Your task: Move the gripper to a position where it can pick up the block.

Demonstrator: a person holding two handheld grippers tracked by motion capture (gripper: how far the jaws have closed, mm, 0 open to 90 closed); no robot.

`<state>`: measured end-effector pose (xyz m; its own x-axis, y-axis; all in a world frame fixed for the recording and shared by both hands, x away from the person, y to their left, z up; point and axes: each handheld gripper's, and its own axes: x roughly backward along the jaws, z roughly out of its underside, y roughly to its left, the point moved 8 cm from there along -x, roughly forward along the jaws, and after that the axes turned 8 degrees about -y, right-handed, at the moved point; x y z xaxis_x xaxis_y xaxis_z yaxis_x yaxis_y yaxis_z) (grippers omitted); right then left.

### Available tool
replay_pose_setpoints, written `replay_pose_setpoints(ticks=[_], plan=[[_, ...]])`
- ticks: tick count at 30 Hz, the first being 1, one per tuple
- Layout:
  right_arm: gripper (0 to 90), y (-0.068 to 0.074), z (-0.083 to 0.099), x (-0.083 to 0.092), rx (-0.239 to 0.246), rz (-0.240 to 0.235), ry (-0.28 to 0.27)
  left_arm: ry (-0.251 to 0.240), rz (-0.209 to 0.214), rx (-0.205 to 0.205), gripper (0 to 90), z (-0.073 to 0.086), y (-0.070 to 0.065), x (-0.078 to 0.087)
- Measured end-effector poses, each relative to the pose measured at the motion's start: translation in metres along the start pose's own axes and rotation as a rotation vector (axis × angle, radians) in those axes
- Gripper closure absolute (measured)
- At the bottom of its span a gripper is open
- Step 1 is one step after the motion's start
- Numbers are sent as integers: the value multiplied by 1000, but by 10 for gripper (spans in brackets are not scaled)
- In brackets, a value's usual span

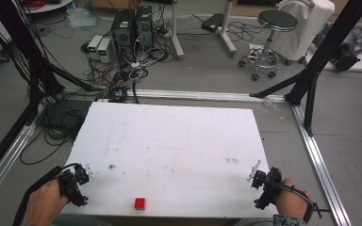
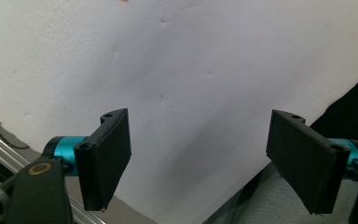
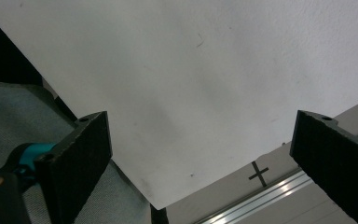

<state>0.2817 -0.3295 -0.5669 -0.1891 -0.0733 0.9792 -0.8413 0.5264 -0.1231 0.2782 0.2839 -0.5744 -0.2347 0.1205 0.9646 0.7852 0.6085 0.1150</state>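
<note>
High view: white counter (image 1: 169, 141); red block (image 1: 140, 203) at its near edge, untouched. Left gripper (image 1: 81, 178) left of the block, right gripper (image 1: 256, 178) well right; nothing between.
Left gripper view: fingers (image 2: 105, 156) wide apart, empty.
Right gripper view: fingers (image 3: 77, 158) wide apart, empty.
Likely step: approach; either must close on the block.
</note>
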Motion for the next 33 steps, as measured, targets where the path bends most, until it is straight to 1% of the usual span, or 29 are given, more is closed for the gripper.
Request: replay_pose_setpoints(ticks=[1,5,7,9,14,16,19,20,21,24,29,33], plan=[[46,0,0,0,9,-3,-3,-1,-1,1,221,0,0,0],[46,0,0,0,4,-5,-3,1,2,-1,221,0,0,0],[46,1,1,0,1,-5,-2,1,-2,-6,221,0,0,0],[46,0,1,0,4,-8,-5,2,5,-5,221,0,0,0],[46,0,1,1,-1,-5,-6,-3,-2,-4,221,0,0,0],[46,1,0,2,-3,-7,-7,0,4,-9,221,0,0,0],[46,1,1,2,1,-11,-6,-10,16,0,221,-1,0,0],[46,1,1,2,5,-10,-7,-6,17,-2,221,0,0,0],[46,1,1,2,4,-11,-10,1,6,-4,222,0,1,-1],[46,2,1,2,-1,-7,-11,-17,6,0,223,-1,2,0],[46,2,1,4,-3,-7,-16,-31,9,-20,223,-5,2,1],[46,2,1,6,-1,-5,-19,-64,17,-57,223,-11,-1,5]])
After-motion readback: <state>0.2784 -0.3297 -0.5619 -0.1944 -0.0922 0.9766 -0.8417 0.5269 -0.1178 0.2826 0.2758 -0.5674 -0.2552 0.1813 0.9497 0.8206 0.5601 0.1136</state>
